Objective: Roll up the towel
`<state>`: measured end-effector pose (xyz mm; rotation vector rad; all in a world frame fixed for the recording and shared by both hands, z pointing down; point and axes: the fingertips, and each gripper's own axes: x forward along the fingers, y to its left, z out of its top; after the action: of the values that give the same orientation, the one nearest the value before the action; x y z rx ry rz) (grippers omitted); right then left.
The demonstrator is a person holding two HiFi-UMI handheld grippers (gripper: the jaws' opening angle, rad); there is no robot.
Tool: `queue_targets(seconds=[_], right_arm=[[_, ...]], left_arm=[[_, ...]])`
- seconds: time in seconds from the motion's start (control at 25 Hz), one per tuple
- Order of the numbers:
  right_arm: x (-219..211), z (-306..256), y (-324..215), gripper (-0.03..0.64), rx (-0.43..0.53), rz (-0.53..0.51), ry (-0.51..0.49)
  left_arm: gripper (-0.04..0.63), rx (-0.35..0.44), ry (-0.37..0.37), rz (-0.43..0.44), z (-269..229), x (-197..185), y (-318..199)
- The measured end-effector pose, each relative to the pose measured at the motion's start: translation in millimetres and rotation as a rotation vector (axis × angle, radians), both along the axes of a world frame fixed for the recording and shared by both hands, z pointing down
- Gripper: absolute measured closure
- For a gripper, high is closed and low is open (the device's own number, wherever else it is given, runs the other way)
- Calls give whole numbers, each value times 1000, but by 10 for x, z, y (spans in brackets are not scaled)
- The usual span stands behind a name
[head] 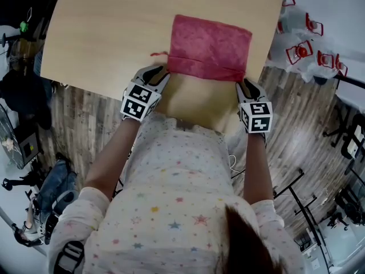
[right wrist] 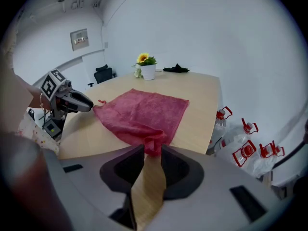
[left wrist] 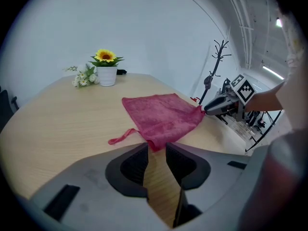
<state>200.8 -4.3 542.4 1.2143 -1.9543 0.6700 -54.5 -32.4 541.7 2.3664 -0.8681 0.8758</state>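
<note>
1. The red towel (head: 210,44) lies on the wooden table (head: 102,33), with its near edge folded over. It sits close to the table's near and right edges.
2. The left gripper (head: 161,73) sits at the near-left corner. Its jaws are narrowly apart, and the corner lies loose at their tips.
3. The right gripper (head: 246,85) pinches the bunched near-right corner.
4. Open tabletop stretches beyond and to the left of the towel. A flower pot (left wrist: 107,74) stands well apart at the far end.
</note>
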Motion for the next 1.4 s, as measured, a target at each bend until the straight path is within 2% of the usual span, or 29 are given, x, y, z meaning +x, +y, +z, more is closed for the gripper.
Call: queue_targets(seconds=[0.24,0.32,0.44,0.6,0.88,1.12,1.4], right_arm=[[-134,50,-49,534,12,-94,88],[-103,57,-23,545,9,-93,106],[-17,50,42,555,0,-58,95],[79,47,125,560,-6,-21,71],[-20,0,157,542,24,-48,68],[26,26,134,601,15,-11,75],[61,-18,270,607,3,4,19]], left_arm=[[480,-3,-23,29,64,87,24],[489,0,-38,31,78,97,16],[520,5,-53,22,92,75,9],[522,8,-52,17,110,50,32],[520,8,-23,40,92,148,82],[535,12,-88,21,166,144,59],[563,48,-81,50,96,107,134]])
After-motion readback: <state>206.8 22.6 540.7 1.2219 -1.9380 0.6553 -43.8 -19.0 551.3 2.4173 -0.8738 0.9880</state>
